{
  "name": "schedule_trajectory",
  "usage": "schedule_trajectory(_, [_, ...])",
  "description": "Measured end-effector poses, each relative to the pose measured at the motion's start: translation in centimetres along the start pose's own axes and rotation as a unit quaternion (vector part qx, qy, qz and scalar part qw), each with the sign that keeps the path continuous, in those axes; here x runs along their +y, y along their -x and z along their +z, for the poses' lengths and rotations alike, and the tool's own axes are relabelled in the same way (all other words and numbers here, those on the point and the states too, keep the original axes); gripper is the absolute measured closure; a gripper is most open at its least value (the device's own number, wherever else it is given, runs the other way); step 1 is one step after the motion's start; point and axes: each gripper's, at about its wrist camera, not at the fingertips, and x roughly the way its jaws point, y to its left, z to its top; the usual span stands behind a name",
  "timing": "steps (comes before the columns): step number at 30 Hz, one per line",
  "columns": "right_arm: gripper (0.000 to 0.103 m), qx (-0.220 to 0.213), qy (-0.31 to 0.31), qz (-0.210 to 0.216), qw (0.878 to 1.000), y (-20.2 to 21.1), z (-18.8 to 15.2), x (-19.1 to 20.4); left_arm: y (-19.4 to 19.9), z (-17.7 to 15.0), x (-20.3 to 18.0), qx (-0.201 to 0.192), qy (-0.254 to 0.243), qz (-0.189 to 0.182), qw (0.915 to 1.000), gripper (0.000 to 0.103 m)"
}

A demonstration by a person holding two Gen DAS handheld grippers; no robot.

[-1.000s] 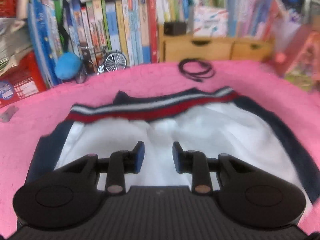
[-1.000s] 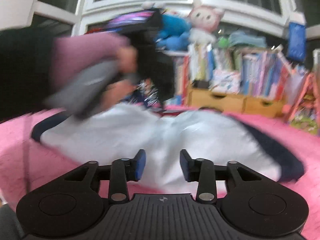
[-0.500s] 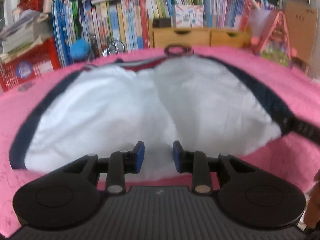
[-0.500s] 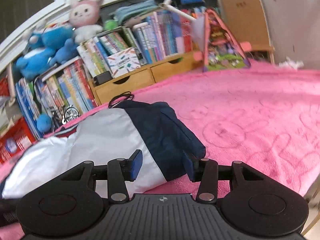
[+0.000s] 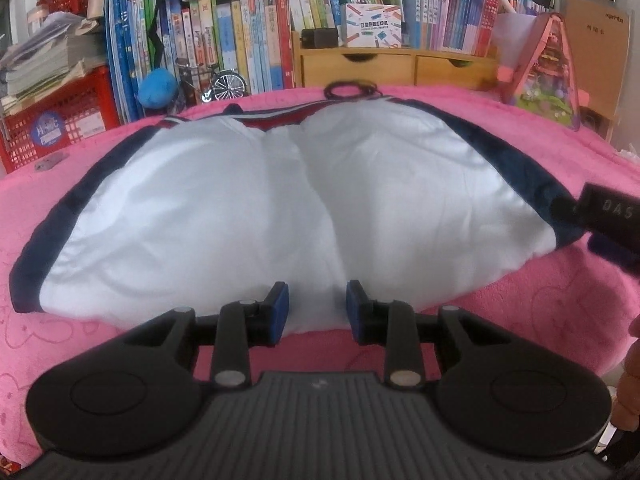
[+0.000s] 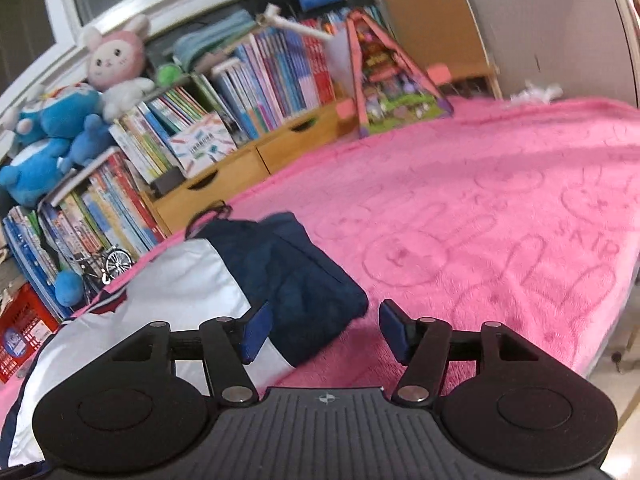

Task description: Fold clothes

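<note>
Jacket (image 5: pixel 248 216) on pink blanket (image 6: pixel 480 208)

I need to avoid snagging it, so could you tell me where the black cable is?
In the left wrist view the cable lies coiled on the pink blanket, just beyond the garment, before the wooden drawers.

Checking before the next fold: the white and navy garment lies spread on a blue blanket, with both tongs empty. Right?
Not quite: the blanket is pink, as the left wrist view shows. The white and navy garment does lie spread on it.
</note>
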Motion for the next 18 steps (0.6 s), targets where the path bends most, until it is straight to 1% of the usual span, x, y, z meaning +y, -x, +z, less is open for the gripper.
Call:
schedule_trajectory(4, [0.041, 0.024, -0.025, 0.045, 0.998, -0.9, 0.5, -0.4, 0.0, -0.1, 0.1, -0.003, 0.003, -0.005, 1.0, 0.072])
schedule_trajectory(5, [0.039, 0.037, -0.043, 0.067, 0.996, -1.3, 0.6, -0.7, 0.0, -0.1, 0.2, -0.003, 0.004, -0.006, 1.0, 0.072])
schedule_trajectory(7, [0.038, 0.06, -0.08, 0.108, 0.989, -2.3, 1.1, -1.2, 0.0, -0.2, 0.3, -0.004, 0.005, -0.008, 0.9999, 0.072])
schedule_trajectory(10, [0.038, 0.079, -0.108, 0.132, 0.982, -3.5, 1.8, -1.6, -0.1, -0.2, 0.3, -0.005, 0.006, -0.01, 0.9999, 0.072])
schedule_trajectory(15, [0.038, 0.096, -0.101, 0.138, 0.981, -5.3, 3.0, -0.9, 0.0, -0.3, 0.4, -0.007, 0.009, -0.013, 0.9998, 0.072])
schedule_trajectory(18, [0.038, 0.096, -0.086, 0.137, 0.982, -5.7, 3.1, -0.4, 0.2, -0.6, 0.5, -0.007, 0.027, -0.013, 0.9995, 0.072])
